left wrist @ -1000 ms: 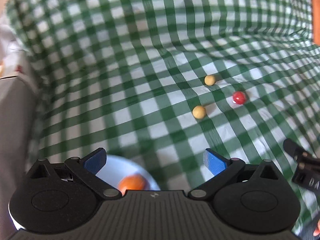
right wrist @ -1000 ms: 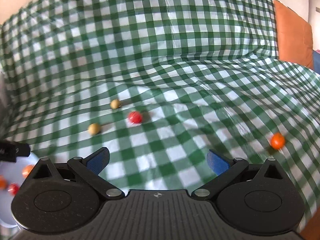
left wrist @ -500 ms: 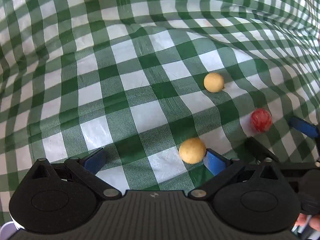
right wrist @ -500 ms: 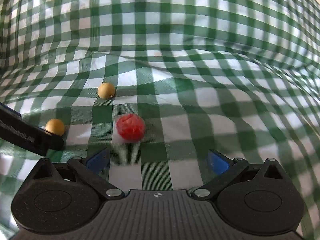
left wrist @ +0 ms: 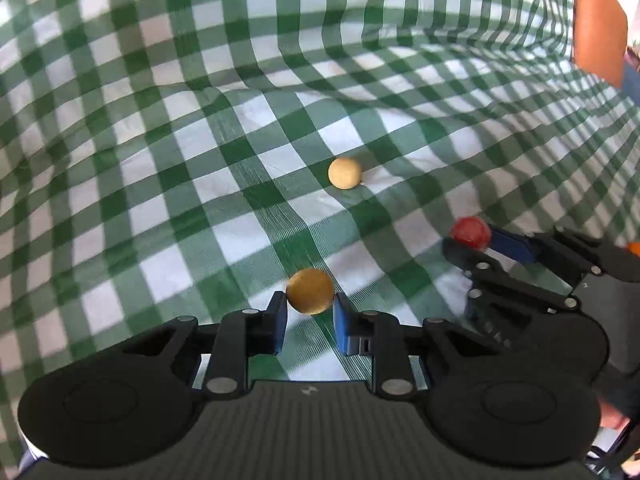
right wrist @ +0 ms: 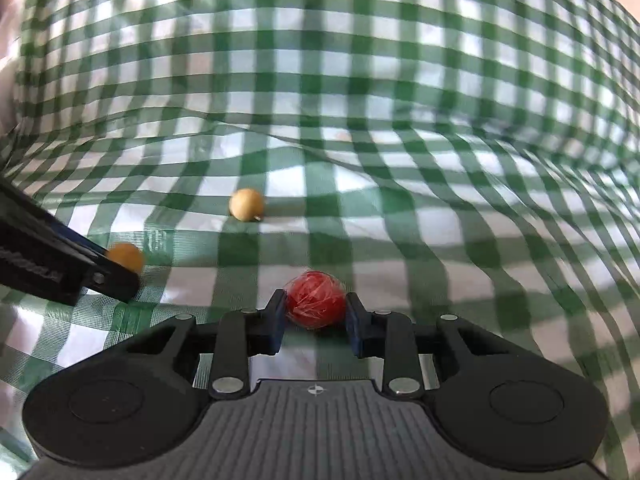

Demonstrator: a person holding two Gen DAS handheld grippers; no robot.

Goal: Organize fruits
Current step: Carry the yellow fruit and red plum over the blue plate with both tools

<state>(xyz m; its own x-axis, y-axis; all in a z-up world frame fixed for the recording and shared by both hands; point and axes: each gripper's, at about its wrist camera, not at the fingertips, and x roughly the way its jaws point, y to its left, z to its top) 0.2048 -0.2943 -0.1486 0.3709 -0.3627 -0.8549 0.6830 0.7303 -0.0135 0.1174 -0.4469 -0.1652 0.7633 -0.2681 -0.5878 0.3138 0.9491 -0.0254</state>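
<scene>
A darker yellow round fruit [left wrist: 310,291] lies on the green-and-white checked cloth [left wrist: 200,140], and my left gripper [left wrist: 310,305] is shut on it, one blue pad on each side. In the right wrist view, a red round fruit [right wrist: 316,300] sits between the pads of my right gripper [right wrist: 316,314]. Its jaws are closing and both pads touch the fruit. A paler yellow fruit [left wrist: 345,173] lies loose beyond both grippers, also seen as the pale fruit [right wrist: 247,205]. The right gripper [left wrist: 482,245] with the red fruit [left wrist: 471,232] shows at the left view's right side.
The cloth [right wrist: 440,140] is wrinkled, with a raised fold behind the fruits. An orange-brown panel [left wrist: 596,20] stands at the far right. A bit of an orange fruit [left wrist: 634,247] peeks in at the right edge. The left gripper's finger [right wrist: 100,276] reaches in from the left.
Both grippers have come down to the cloth and shut from wide open, the left around the darker yellow fruit, the right around the red fruit. The blue plate has left view.
</scene>
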